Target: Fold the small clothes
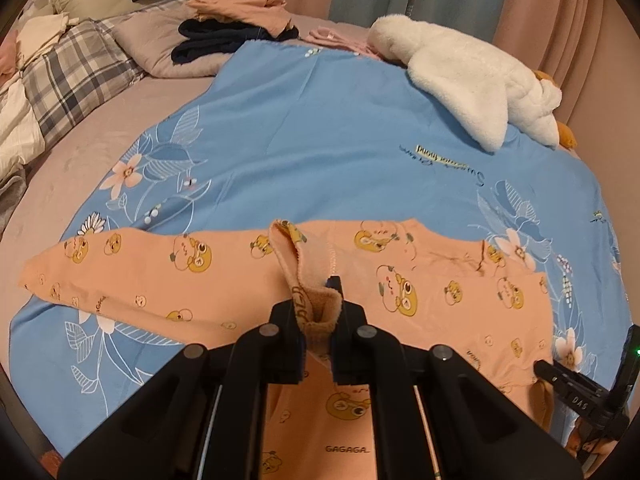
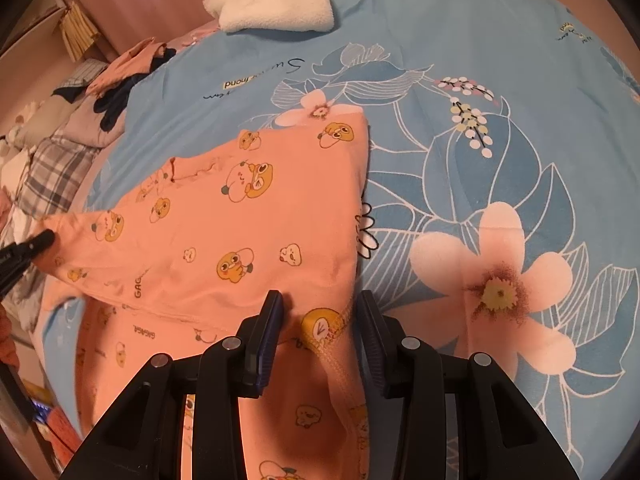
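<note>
We see a small peach garment, printed with yellow cartoon bears and the word GAGAGA, spread on a blue floral sheet over the bed; it lies directly ahead of and beneath both tools; a long sleeve runs out flat to the left of our left tool. That left tool is clenched on a bunched fold of the garment, whose fleecy inner side and a printed band show between the tips, the fold rising up and away from them. Our right tool stands with its jaws apart, straddling the garment's stitched hem edge at its right border; the cloth passes between the pads, though we cannot quite tell whether either pad touches it, and it looks released. In the right wrist view the left tool's tip shows far to the left, by the sleeve; the garment's body lies smooth ahead with one corner pointing away. Beyond the garment, far ahead of the tools, a white plush toy rests on the sheet; to the far left lie plaid pillows and a pile of folded clothes.
</note>
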A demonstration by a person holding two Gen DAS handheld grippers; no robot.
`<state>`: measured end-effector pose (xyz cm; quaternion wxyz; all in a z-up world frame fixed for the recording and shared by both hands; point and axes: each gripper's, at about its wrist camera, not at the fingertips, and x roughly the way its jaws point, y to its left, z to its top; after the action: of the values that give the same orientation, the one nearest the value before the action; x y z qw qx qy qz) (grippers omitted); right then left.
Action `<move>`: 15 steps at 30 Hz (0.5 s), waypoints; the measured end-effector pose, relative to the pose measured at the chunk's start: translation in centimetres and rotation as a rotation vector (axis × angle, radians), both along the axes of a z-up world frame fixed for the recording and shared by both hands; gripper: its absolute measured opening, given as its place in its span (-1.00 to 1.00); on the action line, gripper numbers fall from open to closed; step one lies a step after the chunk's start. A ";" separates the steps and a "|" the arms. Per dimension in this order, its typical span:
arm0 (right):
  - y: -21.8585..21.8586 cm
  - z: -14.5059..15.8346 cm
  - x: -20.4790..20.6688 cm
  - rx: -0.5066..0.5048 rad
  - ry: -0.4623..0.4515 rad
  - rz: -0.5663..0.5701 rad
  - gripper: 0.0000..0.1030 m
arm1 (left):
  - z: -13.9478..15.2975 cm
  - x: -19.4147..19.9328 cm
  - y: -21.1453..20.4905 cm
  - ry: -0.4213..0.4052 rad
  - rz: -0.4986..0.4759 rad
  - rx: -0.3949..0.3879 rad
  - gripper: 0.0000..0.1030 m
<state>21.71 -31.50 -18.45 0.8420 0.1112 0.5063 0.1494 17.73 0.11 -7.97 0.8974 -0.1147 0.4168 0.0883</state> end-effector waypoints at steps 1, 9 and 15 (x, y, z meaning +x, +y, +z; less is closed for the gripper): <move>0.1 0.0 0.0 -0.003 0.000 0.000 -0.20 | -0.3 0.0 0.1 0.006 0.000 -0.003 -0.84; 0.3 -0.1 0.0 -0.021 -0.004 0.002 -0.20 | -2.2 -0.2 1.0 0.043 -0.005 0.003 -0.84; 0.4 -0.1 0.1 -0.024 -0.005 0.002 -0.20 | -3.5 -0.3 1.4 0.074 -0.008 0.011 -0.82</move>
<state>21.76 -31.14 -18.52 0.8443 0.1003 0.5062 0.1446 17.42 1.55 -11.48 0.8823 -0.1048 0.4498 0.0913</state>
